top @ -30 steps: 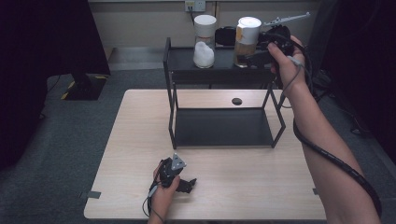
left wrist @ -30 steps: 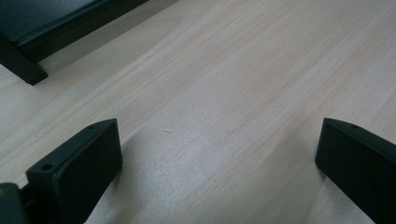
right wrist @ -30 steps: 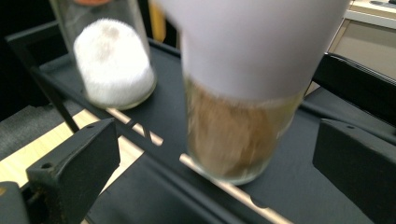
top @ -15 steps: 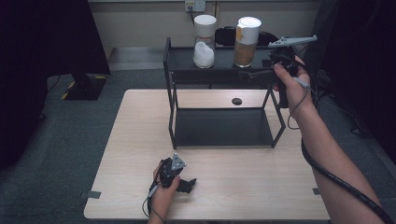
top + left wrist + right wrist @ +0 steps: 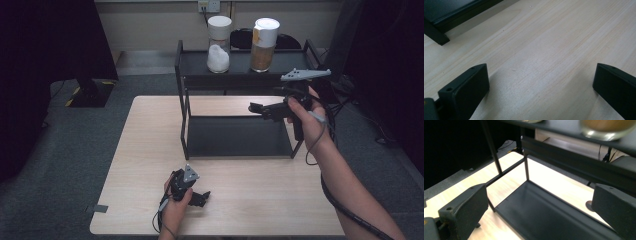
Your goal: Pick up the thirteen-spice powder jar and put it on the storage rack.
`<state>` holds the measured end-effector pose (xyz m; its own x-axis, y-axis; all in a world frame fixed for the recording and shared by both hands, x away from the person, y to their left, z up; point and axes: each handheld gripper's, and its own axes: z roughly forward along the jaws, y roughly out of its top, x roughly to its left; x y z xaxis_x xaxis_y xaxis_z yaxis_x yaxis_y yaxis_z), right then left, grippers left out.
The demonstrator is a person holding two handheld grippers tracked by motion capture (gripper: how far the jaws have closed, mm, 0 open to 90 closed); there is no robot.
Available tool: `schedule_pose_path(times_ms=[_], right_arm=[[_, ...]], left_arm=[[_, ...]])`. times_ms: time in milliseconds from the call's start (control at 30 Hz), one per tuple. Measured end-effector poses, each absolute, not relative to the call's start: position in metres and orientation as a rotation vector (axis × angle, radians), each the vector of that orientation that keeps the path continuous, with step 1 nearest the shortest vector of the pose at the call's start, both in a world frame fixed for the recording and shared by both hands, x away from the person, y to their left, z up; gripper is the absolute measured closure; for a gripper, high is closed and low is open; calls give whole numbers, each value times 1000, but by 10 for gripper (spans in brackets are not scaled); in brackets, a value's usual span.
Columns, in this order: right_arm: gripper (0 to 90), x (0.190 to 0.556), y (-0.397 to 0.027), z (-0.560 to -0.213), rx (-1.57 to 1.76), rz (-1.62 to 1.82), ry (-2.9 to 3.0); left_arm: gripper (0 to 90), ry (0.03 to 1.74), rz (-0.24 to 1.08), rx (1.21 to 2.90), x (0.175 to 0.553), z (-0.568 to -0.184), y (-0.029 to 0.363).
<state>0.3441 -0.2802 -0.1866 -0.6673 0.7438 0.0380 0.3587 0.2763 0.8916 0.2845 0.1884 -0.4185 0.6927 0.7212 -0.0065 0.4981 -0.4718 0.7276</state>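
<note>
A black two-tier shelf (image 5: pixel 240 76) stands on the wooden table (image 5: pixel 145 135). Its top tier carries a jar of white stuff (image 5: pixel 219 46) and a white-lidded jar of brown stuff (image 5: pixel 264 45). My right gripper (image 5: pixel 257 108) hangs in the air at the shelf's right side, level with the gap between the tiers, open and holding nothing. In the right gripper view its jaws (image 5: pixel 539 188) stand wide apart over the lower tier (image 5: pixel 541 212), with the brown jar's base (image 5: pixel 607 127) above. My left gripper (image 5: pixel 200 197) rests open on the table near the front edge, wood between its jaws (image 5: pixel 541 68).
A small dark round thing (image 5: pixel 589 205) lies on the table behind the shelf. One shelf foot (image 5: pixel 439 37) sits ahead and left of the left gripper. Bare wood stretches in front of the shelf. Grey carpet surrounds the table, and a dark curtain hangs at the left.
My right gripper has come away from the brown jar on the top tier, moving down and toward the person. The jar stays on the shelf. The left gripper has not moved.
</note>
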Motion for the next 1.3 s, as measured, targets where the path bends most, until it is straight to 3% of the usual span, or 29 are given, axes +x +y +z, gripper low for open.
schedule_pose_path(times_ms=[633, 1300], right_arm=[[0, 332, -259, -270, 971, 1413, 2272], [3, 309, -267, -373, 990, 1318, 2383]], left_arm=[[0, 930, 394, 2169, 284, -419, 188], [0, 932, 395, 2170, 284, -418, 188]])
